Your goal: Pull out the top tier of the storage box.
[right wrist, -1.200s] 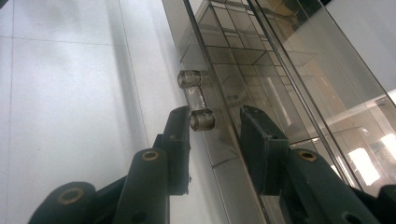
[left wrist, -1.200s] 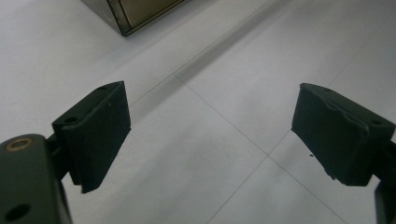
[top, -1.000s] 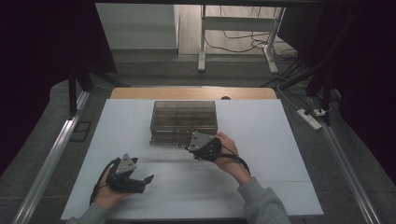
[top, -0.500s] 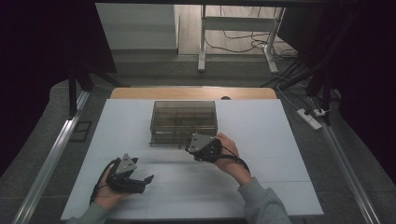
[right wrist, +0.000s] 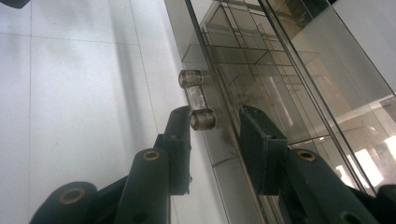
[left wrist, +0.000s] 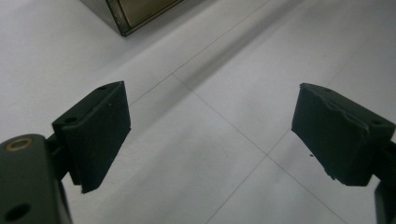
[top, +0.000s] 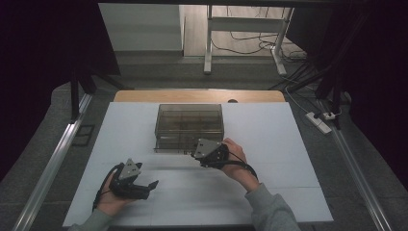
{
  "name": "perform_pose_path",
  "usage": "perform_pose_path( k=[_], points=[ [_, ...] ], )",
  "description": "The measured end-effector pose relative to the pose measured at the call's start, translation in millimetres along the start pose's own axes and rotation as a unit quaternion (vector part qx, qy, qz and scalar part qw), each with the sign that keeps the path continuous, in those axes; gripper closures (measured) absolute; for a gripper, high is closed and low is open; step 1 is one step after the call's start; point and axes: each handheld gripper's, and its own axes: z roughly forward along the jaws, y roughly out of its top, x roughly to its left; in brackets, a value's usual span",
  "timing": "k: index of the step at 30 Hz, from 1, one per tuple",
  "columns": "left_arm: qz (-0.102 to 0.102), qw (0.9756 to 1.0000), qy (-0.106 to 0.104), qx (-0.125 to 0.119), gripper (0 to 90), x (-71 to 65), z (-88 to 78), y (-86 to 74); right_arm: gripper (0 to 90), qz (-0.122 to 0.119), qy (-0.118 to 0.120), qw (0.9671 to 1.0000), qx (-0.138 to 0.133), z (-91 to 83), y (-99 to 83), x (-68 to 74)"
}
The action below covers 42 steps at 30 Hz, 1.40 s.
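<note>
A smoky see-through drawer box (top: 190, 120) stands in the middle of the white table (top: 288, 144); its lowest drawer looks pulled out slightly at the front. My right gripper (top: 194, 153) is at that front edge. In the right gripper view its jaws (right wrist: 217, 135) straddle the near end of the clear bar handle (right wrist: 196, 99). The handle lies against the left pad's tip, and a gap shows before the right pad. My left gripper (top: 150, 185) rests near the table's front left, open (left wrist: 212, 135) over bare table, with a corner of the box (left wrist: 140, 9) ahead.
The table's wooden far edge (top: 197, 95) lies behind the box. Metal rails (top: 53, 163) run along both sides of the table. A power strip (top: 320, 121) lies on the floor at the right, and desk legs with cables (top: 240, 43) stand beyond.
</note>
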Motion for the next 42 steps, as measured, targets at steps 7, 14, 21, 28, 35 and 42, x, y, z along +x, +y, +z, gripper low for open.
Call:
perform_pose_path(
  k=[7, 14, 21, 28, 35, 42],
  points=[
    [0.000, 1.0000, 0.000, 0.001, 11.8, 0.1, 0.2, 0.0, 64.4, 0.000, 0.003, 1.0000, 0.000, -1.2, -0.2, 0.9],
    [0.001, 1.0000, 0.000, 0.000, 11.8, -0.1, 0.2, 0.0, 64.6, 0.000, 0.004, 1.0000, -0.001, -1.9, -0.2, 2.4],
    [0.000, 1.0000, 0.000, 0.000, 11.8, 0.0, 0.2, 0.0, 64.9, 0.000, 0.006, 1.0000, -0.002, -2.6, -0.2, 3.7],
    [0.001, 1.0000, 0.000, 0.001, 11.8, 0.0, 0.4, 0.0, 65.0, -0.001, 0.007, 1.0000, -0.002, -3.8, -0.6, 4.8],
    [0.002, 1.0000, 0.000, 0.001, 11.8, -0.2, 0.3, 0.0, 65.0, -0.002, 0.008, 1.0000, -0.001, -4.8, -0.7, 5.6],
    [0.002, 1.0000, -0.001, 0.001, 11.8, -0.1, 0.4, 0.0, 65.1, -0.005, 0.010, 0.9999, 0.003, -5.9, -0.5, 6.4]
  ],
)
